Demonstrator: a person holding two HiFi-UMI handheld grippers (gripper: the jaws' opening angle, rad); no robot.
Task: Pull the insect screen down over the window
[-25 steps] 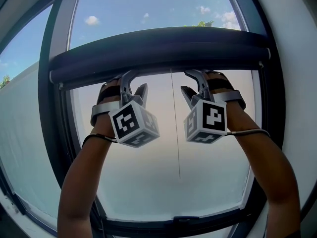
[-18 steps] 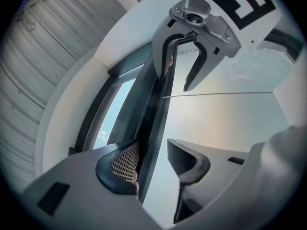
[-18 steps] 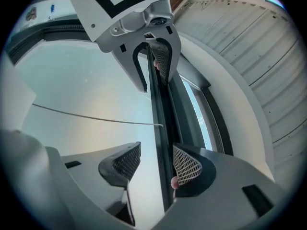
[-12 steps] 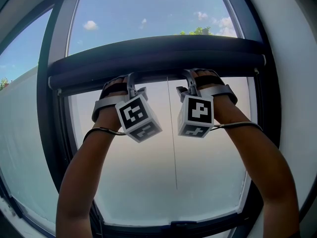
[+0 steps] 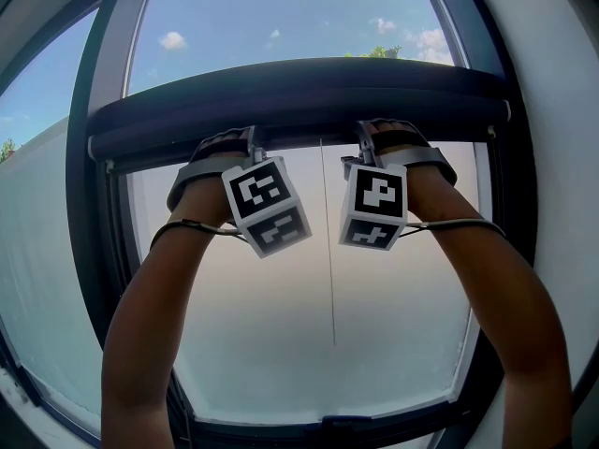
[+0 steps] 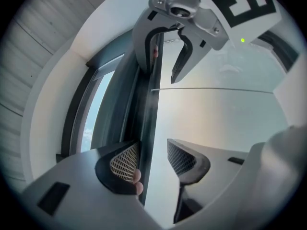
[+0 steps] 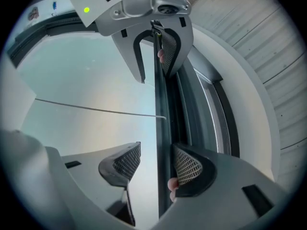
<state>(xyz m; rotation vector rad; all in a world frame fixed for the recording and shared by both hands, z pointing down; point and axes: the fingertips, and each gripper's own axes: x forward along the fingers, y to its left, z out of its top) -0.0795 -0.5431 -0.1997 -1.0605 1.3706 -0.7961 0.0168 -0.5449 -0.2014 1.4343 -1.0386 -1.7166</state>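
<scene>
Blue sky and small clouds fill the top of the window [image 5: 281, 17], set in a dark frame [image 5: 94, 251]. Across its upper part runs the insect screen's dark bar [image 5: 299, 96], with a paler, hazy pane below it. Both bare forearms reach up to that bar. The left gripper [image 6: 151, 159] has its jaws spread, straddling the bar's lower edge (one pad lies against it, the other stands off). The right gripper [image 7: 157, 163] is spread the same way round the same edge. A thin line [image 5: 328, 241] hangs down the pane between them. A fingertip [image 6: 137, 176] shows behind the left gripper's pad.
</scene>
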